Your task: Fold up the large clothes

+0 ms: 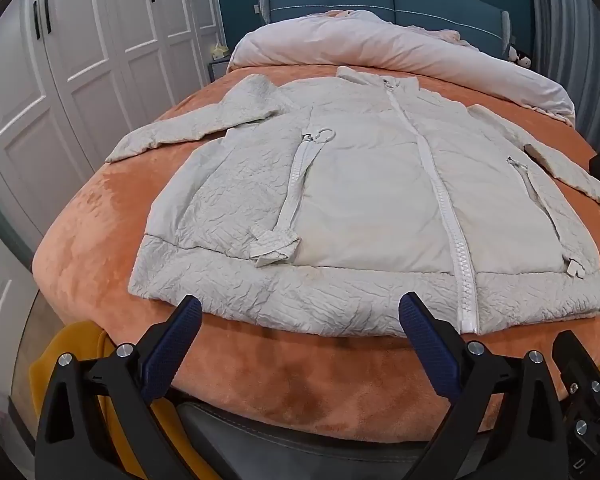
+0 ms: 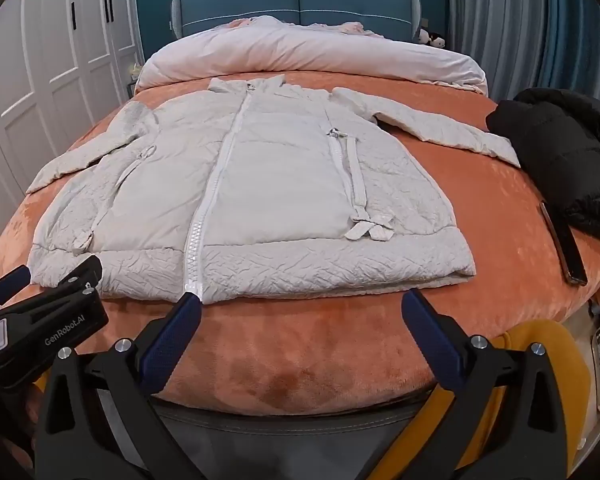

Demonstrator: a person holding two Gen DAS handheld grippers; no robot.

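Left wrist view: a pale grey zip-up jacket [image 1: 364, 200] lies spread flat, front up, on the orange bed [image 1: 100, 264], hem at the near edge, sleeves out toward both sides. The left gripper [image 1: 300, 316] hovers over the hem, jaws wide apart and empty. The right gripper [image 2: 300, 308] is likewise spread and empty; a black jacket [image 2: 564, 152] sits at the bed's right edge.

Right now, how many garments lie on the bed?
2: a white jacket spread flat mid-bed, and a black jacket bunched at the right edge. Bedding may hide others.
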